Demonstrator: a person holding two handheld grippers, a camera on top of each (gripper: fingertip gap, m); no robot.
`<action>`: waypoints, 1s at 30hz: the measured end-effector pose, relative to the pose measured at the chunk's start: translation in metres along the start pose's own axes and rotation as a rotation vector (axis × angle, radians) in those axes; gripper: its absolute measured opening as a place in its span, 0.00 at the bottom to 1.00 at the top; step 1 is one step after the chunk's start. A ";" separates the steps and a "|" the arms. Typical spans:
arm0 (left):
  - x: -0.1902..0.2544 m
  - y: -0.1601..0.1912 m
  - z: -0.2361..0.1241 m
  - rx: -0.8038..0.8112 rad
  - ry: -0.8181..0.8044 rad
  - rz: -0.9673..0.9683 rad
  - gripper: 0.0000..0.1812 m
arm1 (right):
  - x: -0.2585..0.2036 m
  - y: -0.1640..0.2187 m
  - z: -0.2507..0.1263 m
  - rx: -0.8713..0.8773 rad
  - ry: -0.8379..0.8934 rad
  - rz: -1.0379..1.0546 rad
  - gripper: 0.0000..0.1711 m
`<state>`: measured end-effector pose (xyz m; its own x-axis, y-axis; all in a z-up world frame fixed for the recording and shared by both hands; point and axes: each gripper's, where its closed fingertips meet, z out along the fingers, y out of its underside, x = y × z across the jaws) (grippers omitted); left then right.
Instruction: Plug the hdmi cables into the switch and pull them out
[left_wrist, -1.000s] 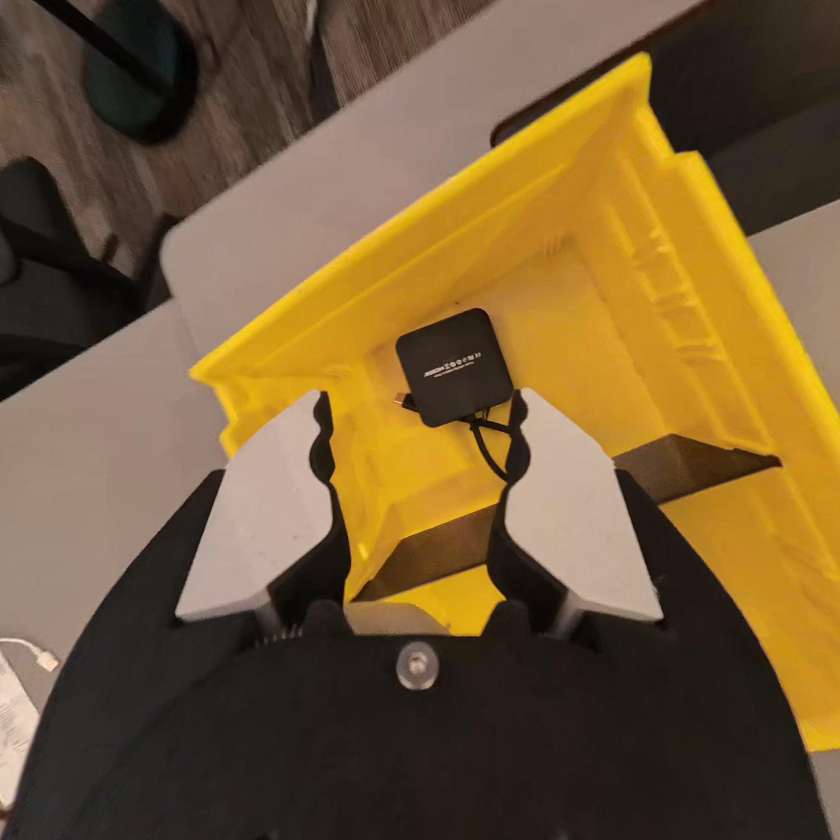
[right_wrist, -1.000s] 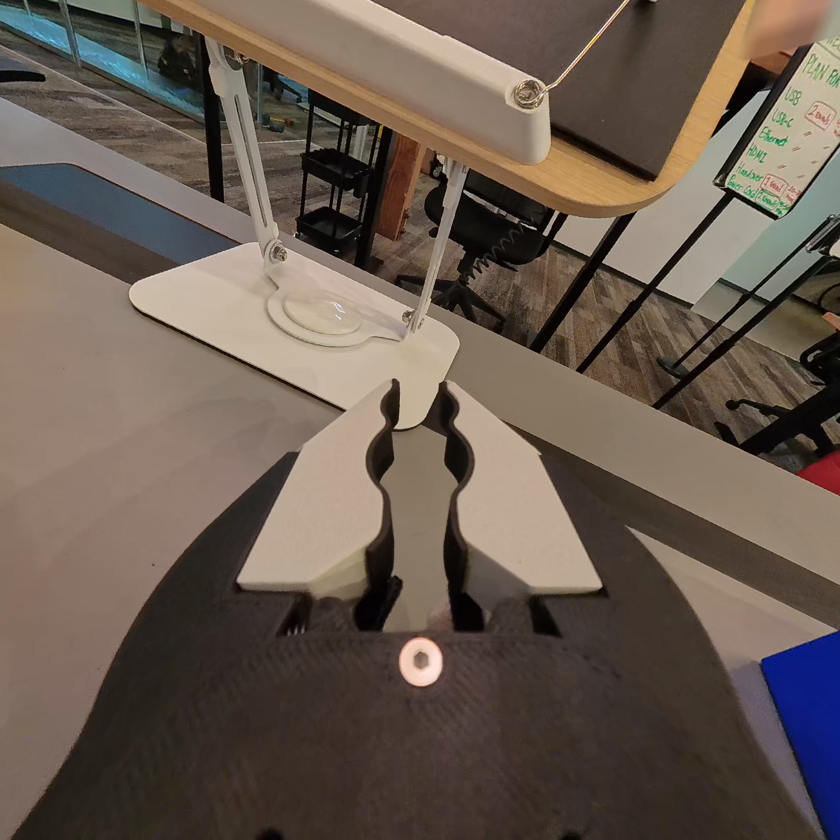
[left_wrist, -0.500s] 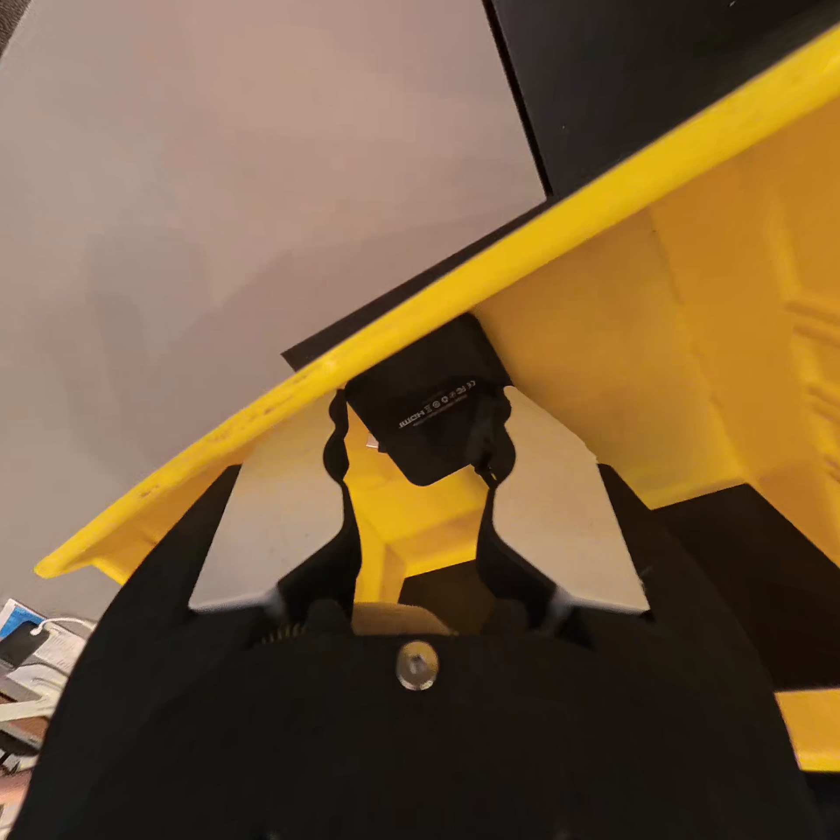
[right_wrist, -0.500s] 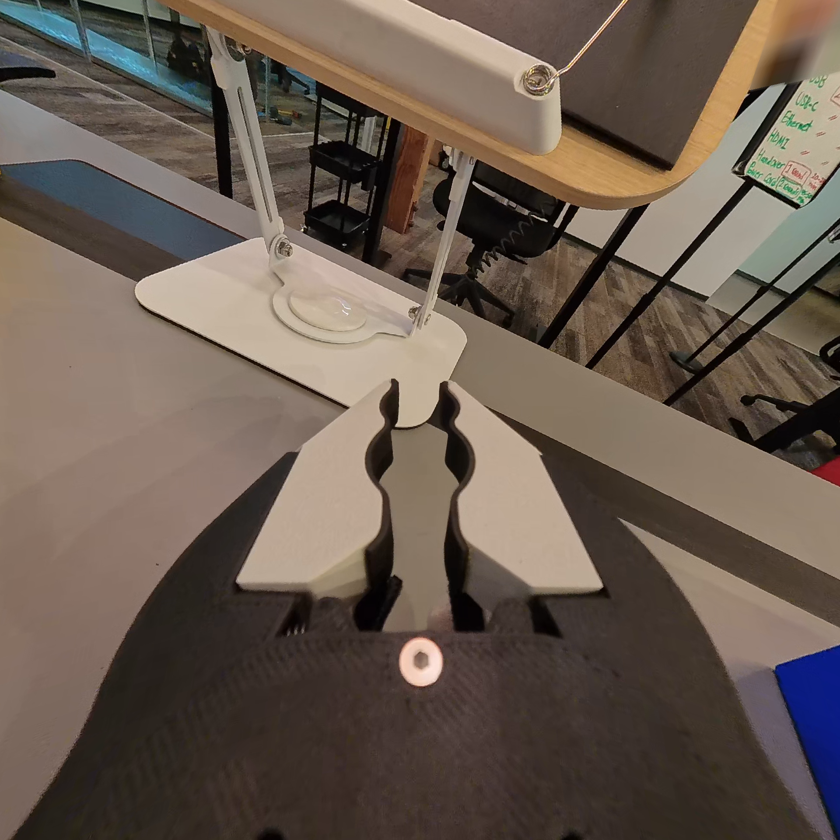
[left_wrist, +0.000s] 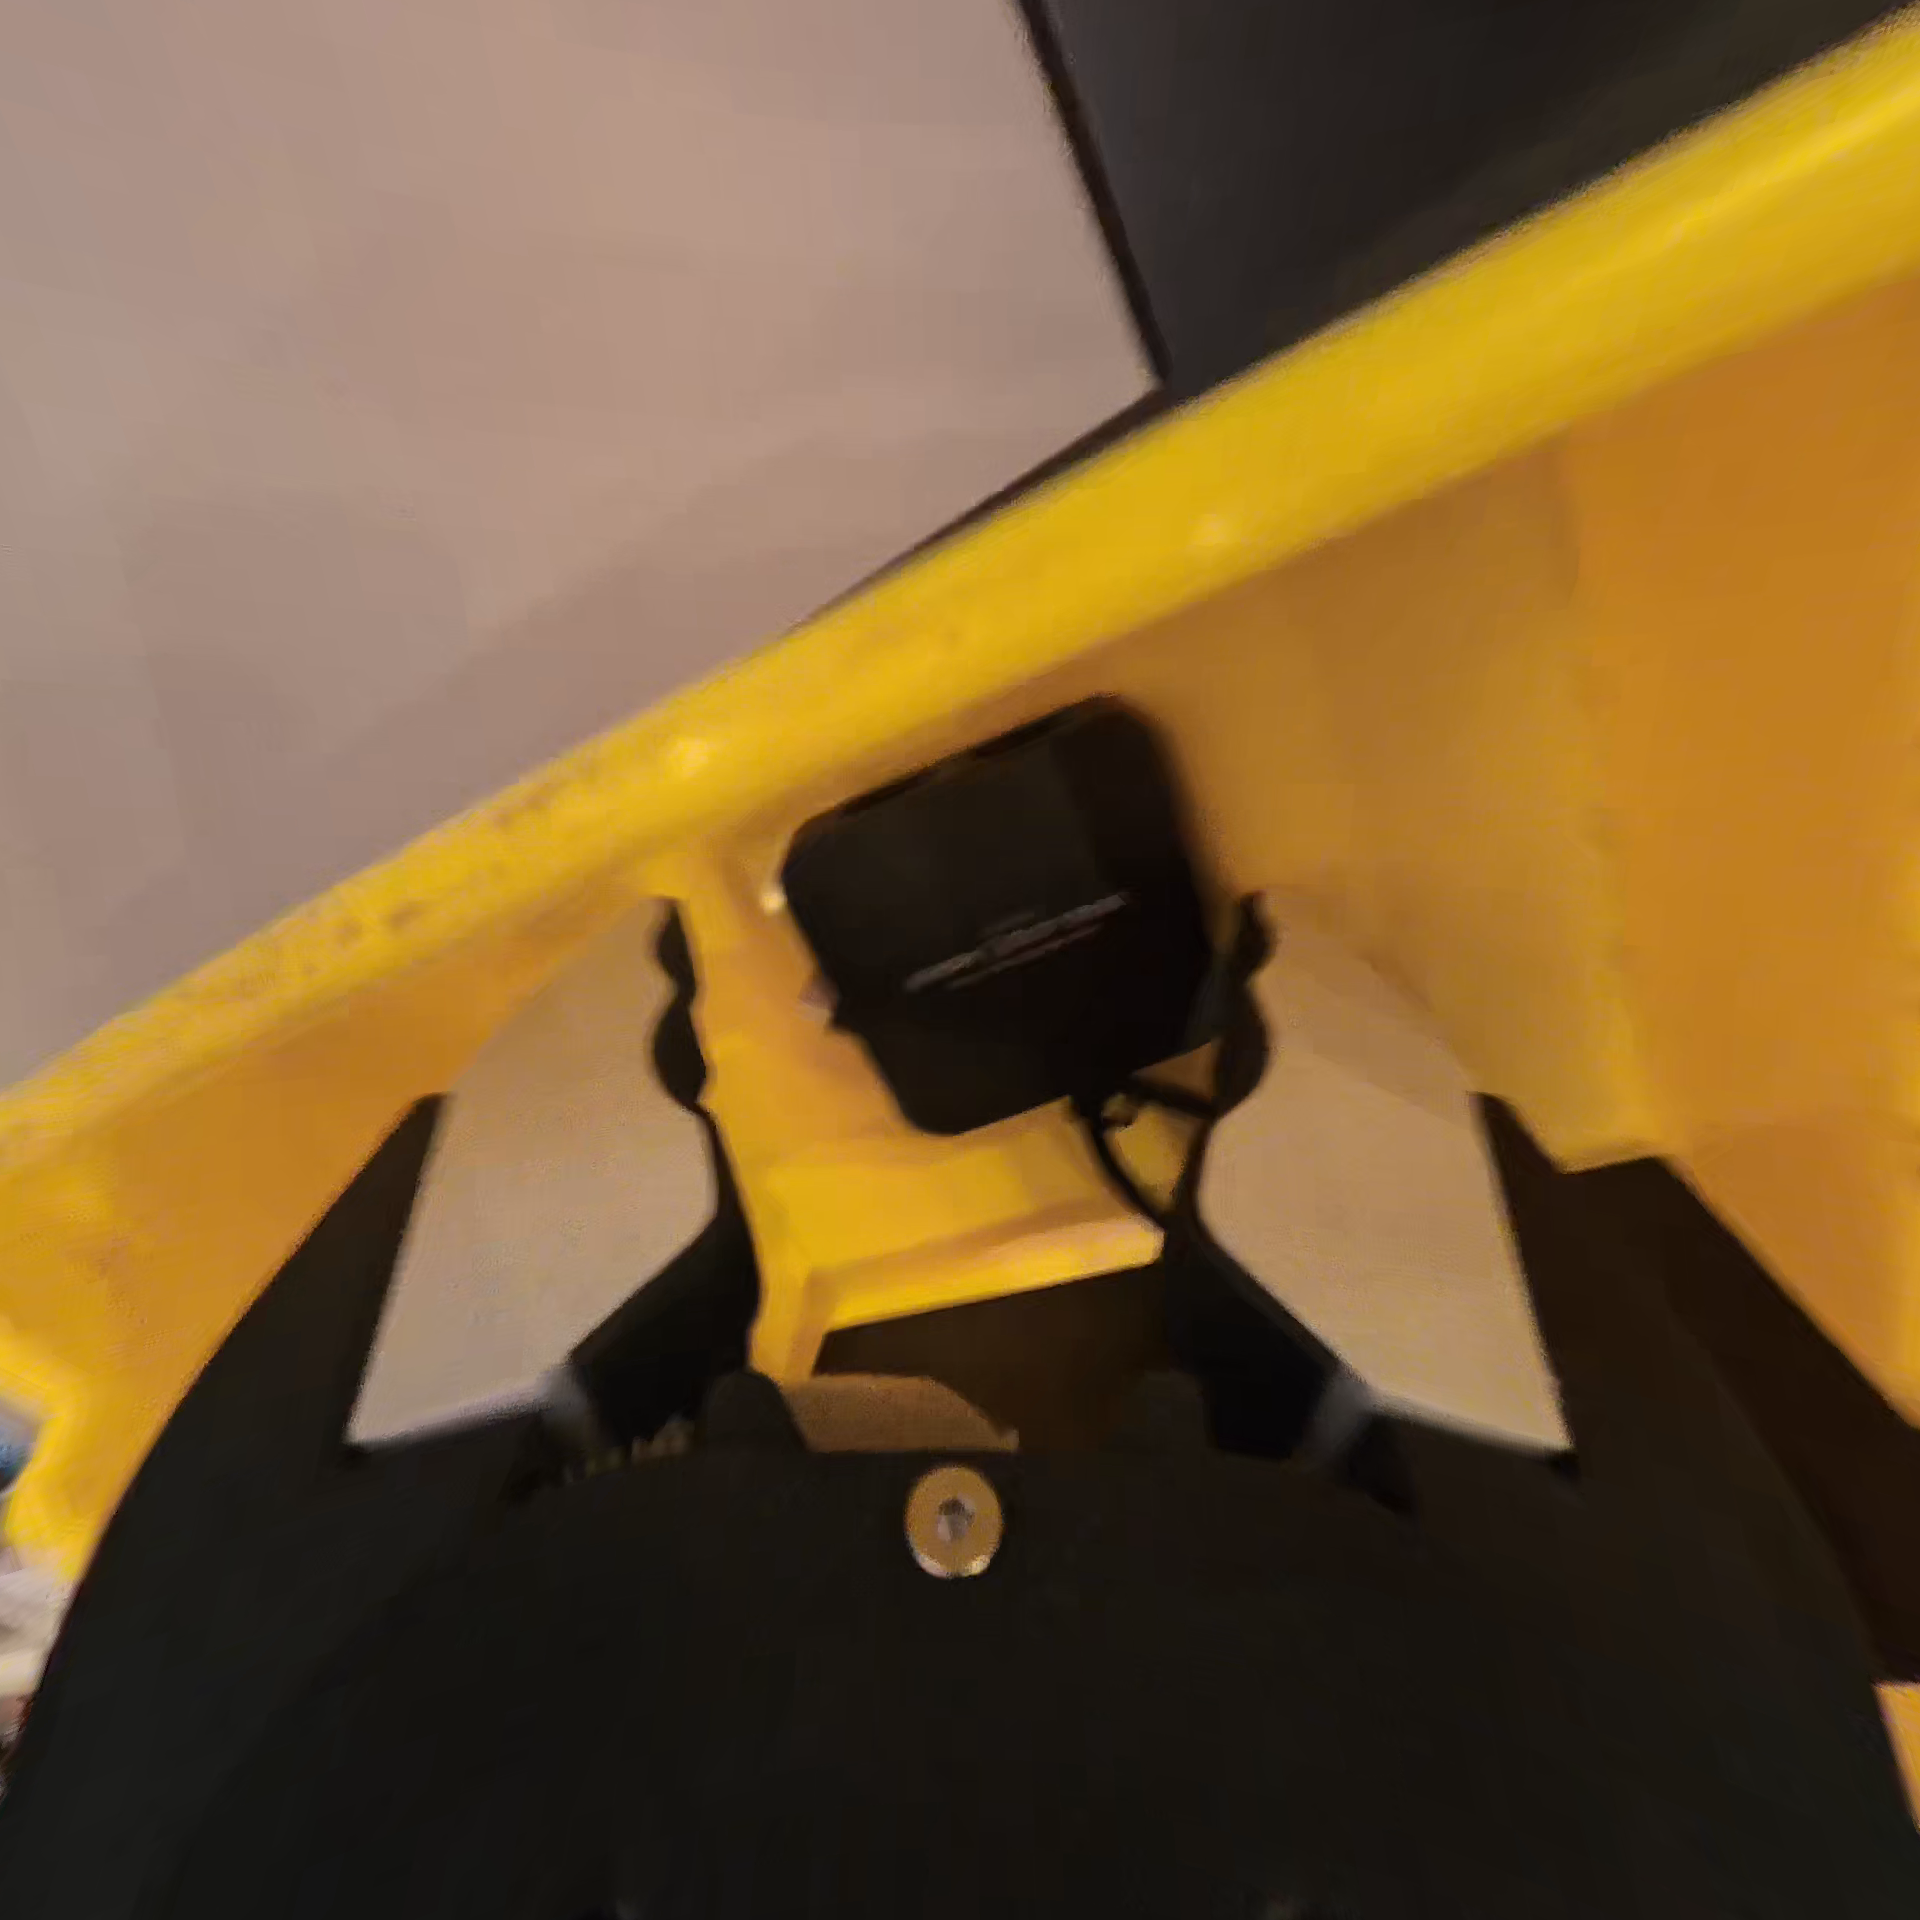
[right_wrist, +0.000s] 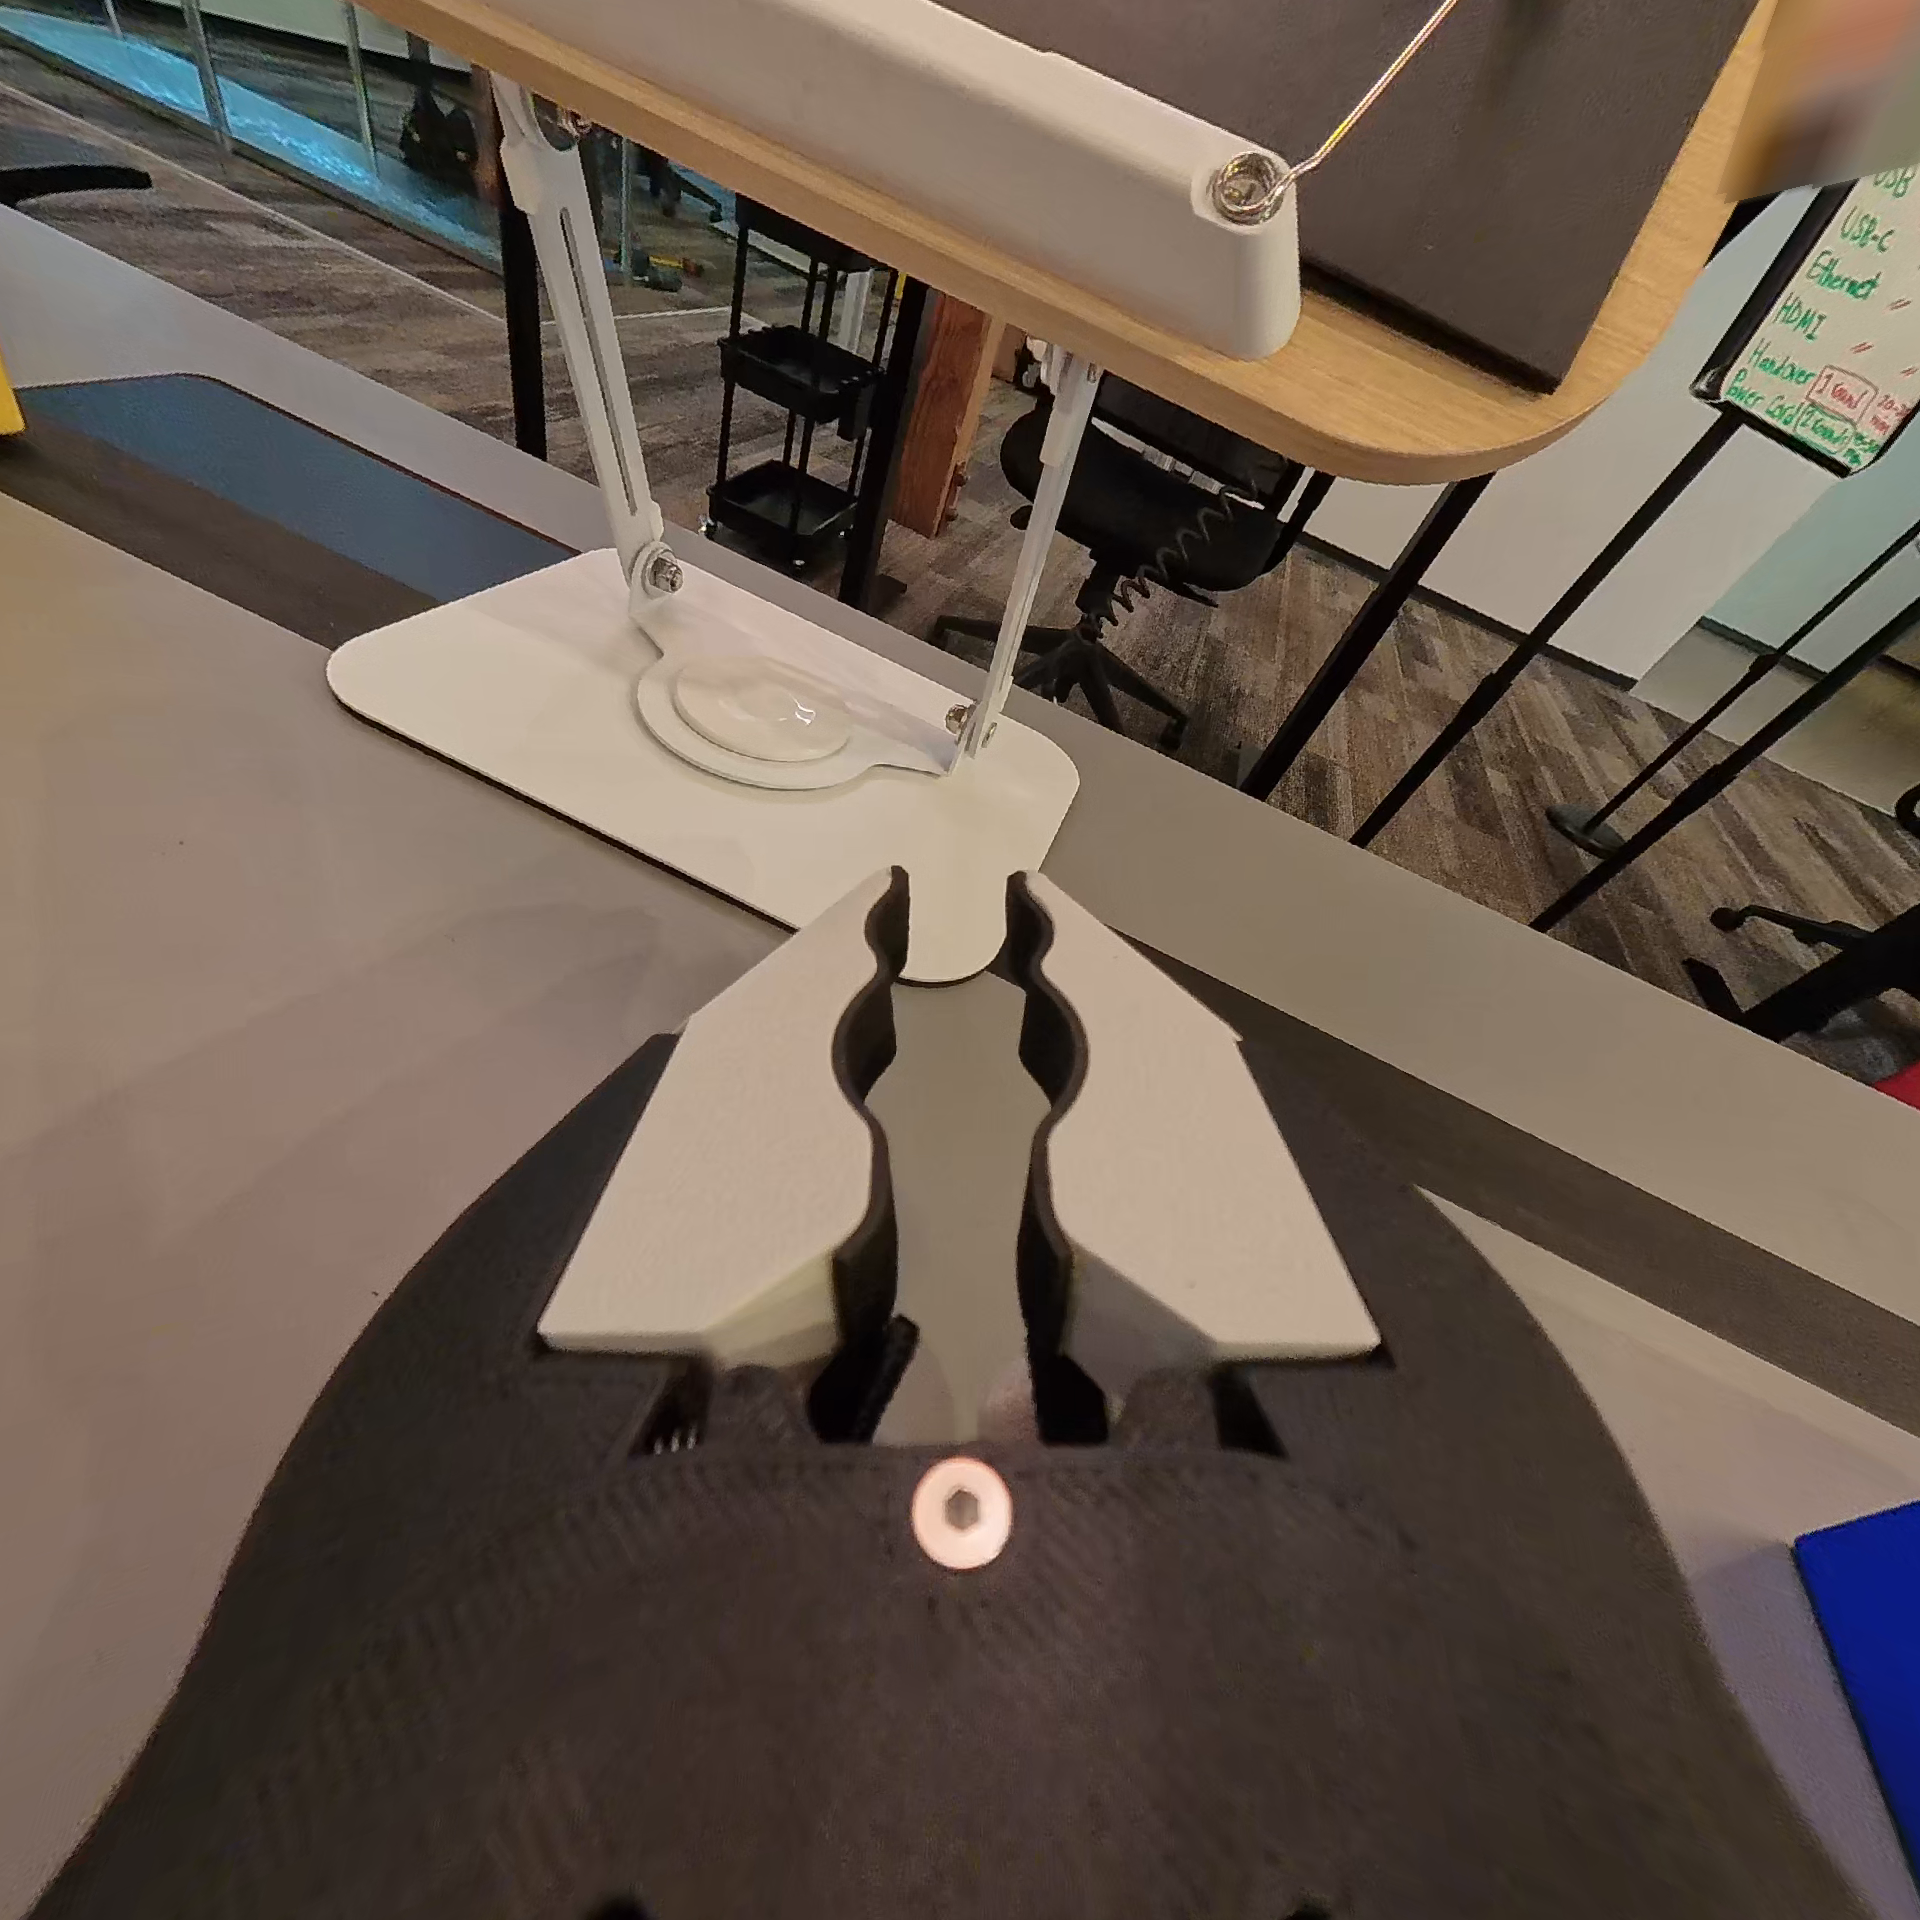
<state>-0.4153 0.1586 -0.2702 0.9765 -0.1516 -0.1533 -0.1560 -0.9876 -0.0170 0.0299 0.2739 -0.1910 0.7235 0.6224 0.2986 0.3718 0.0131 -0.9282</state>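
The left gripper (left_wrist: 961, 914) reaches into a yellow plastic bin (left_wrist: 1039, 582), its 2 fingers spread wide on either side of the black square switch (left_wrist: 997, 914), which lies on the bin floor close under the long yellow rim. The picture is blurred, so whether either finger touches the switch cannot be told; nothing is clamped. A thin black cable (left_wrist: 1132, 1153) loops from the switch's near corner toward the right finger. Beyond the bin's rim lies a pale grey tabletop (left_wrist: 468, 364) with a dark panel (left_wrist: 1455, 156) set at its far edge.

The right gripper (right_wrist: 958, 894) hangs low over a grey table (right_wrist: 260, 935), its jaws nearly together with a narrow gap and nothing between them. Just ahead stands a white stand base (right_wrist: 520, 675) whose 2 slim arms carry a tilted wooden board (right_wrist: 1455, 416). A blue sheet (right_wrist: 1870, 1662) lies at the table's right edge. Past the table, the room shows wood-pattern flooring (right_wrist: 1351, 675), a black office chair (right_wrist: 1143, 520), a black cart (right_wrist: 800, 436) and a whiteboard (right_wrist: 1829, 332) on a black stand.
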 end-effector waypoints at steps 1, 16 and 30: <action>0.005 -0.005 0.000 0.011 0.032 -0.014 0.45 | 0.000 0.000 0.000 0.002 0.000 0.002 0.09; -0.017 -0.021 -0.061 0.343 -0.129 -0.029 0.40 | 0.000 -0.001 0.000 0.005 -0.011 0.028 0.10; 0.139 -0.011 -0.254 0.885 -0.142 0.296 0.40 | 0.003 -0.001 -0.001 0.011 -0.007 0.044 0.10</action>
<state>-0.2404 0.1381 -0.0404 0.8610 -0.3276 -0.3890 -0.5078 -0.5115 -0.6932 0.0319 0.2752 -0.1886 0.7349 0.6278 0.2564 0.3334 -0.0053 -0.9428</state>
